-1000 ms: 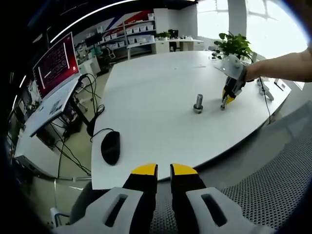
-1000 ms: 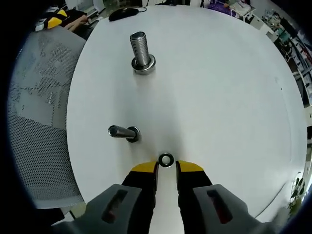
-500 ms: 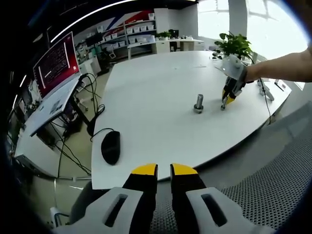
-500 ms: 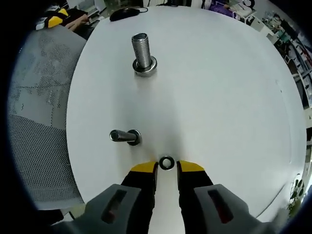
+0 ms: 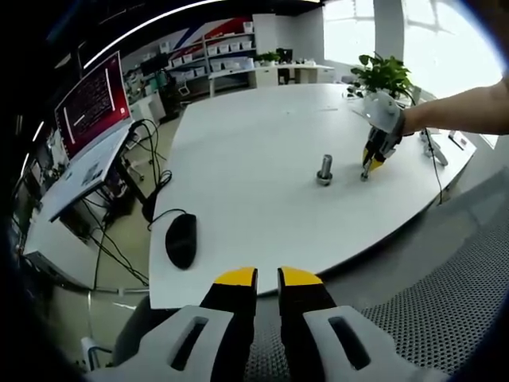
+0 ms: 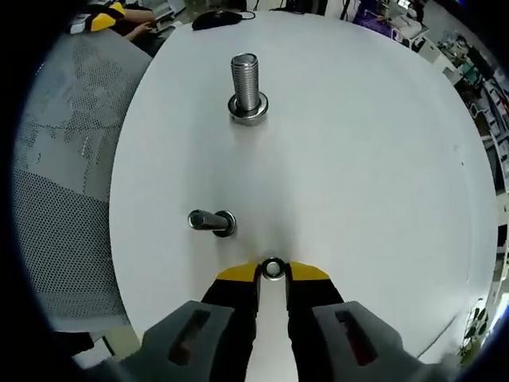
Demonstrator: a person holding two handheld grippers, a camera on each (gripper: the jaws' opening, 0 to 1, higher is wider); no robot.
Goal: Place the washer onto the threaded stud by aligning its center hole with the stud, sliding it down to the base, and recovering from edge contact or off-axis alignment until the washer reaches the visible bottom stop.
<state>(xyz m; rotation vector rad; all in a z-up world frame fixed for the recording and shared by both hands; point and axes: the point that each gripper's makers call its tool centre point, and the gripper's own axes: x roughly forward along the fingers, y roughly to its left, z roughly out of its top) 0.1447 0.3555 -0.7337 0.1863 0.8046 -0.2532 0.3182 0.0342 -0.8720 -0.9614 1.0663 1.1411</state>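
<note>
On a white table (image 6: 382, 159), the right tool (image 6: 273, 271) has its yellow-tipped jaws closed on a small washer (image 6: 273, 268) lying flat. Best to keep it level, lift, and centre its hole over the upright threaded stud (image 6: 247, 86) farther away. A smaller stud (image 6: 211, 221) lies between, risking a snag. The left tool (image 5: 267, 277) idles near a mouse (image 5: 181, 240), jaws nearly together, holding nothing.

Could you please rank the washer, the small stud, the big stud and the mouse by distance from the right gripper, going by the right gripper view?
1. Washer, between the right gripper's tips.
2. Small stud, just ahead, to the left.
3. Big stud, farther up the table, standing upright.
4. Mouse, at the far table edge.
</note>
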